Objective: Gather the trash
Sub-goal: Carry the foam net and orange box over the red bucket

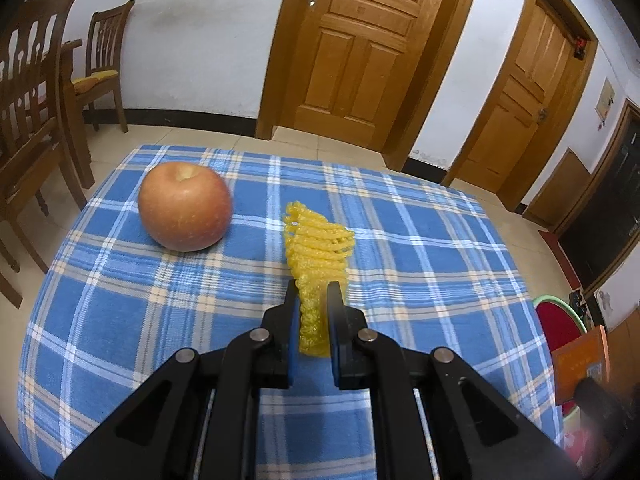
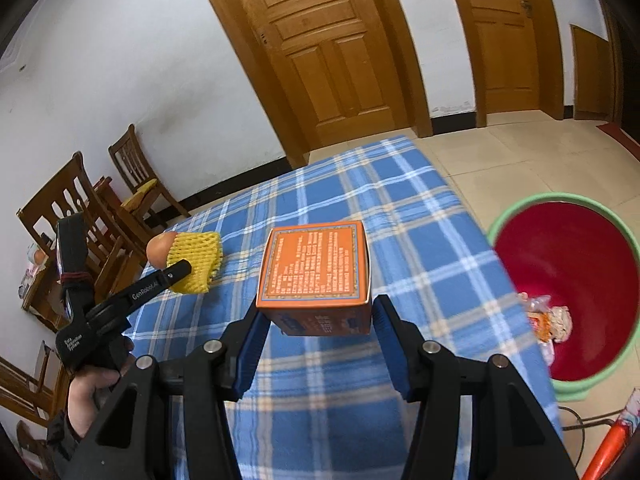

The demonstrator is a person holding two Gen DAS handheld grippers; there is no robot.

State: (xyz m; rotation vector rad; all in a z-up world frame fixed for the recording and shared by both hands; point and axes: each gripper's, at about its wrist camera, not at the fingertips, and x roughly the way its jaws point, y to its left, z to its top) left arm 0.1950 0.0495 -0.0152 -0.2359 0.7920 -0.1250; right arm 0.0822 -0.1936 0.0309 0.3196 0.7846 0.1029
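Observation:
My left gripper is shut on a yellow foam fruit net, which hangs lifted over the blue plaid tablecloth. An apple rests on the cloth to the left of the net. In the right wrist view my right gripper is shut on an orange printed box, its blue pads pressing on both sides and holding it above the table. The same view shows the left gripper at the left with the foam net, and the apple behind it.
A red basin with a green rim stands on the floor off the table's right edge, with crumpled wrappers inside. Wooden chairs stand to the left of the table. Two wooden doors line the far wall.

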